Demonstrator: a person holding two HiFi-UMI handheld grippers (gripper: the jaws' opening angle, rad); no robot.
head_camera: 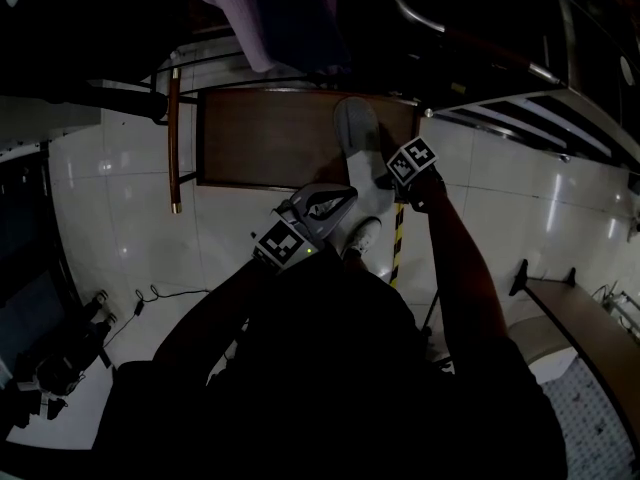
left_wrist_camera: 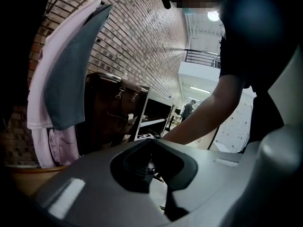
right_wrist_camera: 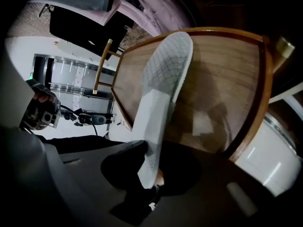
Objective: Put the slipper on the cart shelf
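A grey mesh slipper (head_camera: 357,133) lies lengthwise on the brown wooden cart shelf (head_camera: 260,138), toe pointing away from me. My right gripper (head_camera: 385,173) is at its heel end. In the right gripper view the slipper (right_wrist_camera: 163,79) runs from the shelf (right_wrist_camera: 227,79) down into the right gripper (right_wrist_camera: 150,174), whose jaws pinch its heel edge. My left gripper (head_camera: 335,200) hangs above the floor just in front of the shelf, with nothing in it. The left gripper view shows only the housing of the left gripper (left_wrist_camera: 151,174), and its jaw gap is too dark to read.
Pink and grey clothes (head_camera: 250,18) hang over the shelf's far side. A wooden rail (head_camera: 175,138) runs along the cart's left. Black-and-yellow tape (head_camera: 398,238) and a white shoe (head_camera: 362,236) are on the tiled floor. Cables (head_camera: 130,303) lie at left, a wooden bench (head_camera: 590,338) at right.
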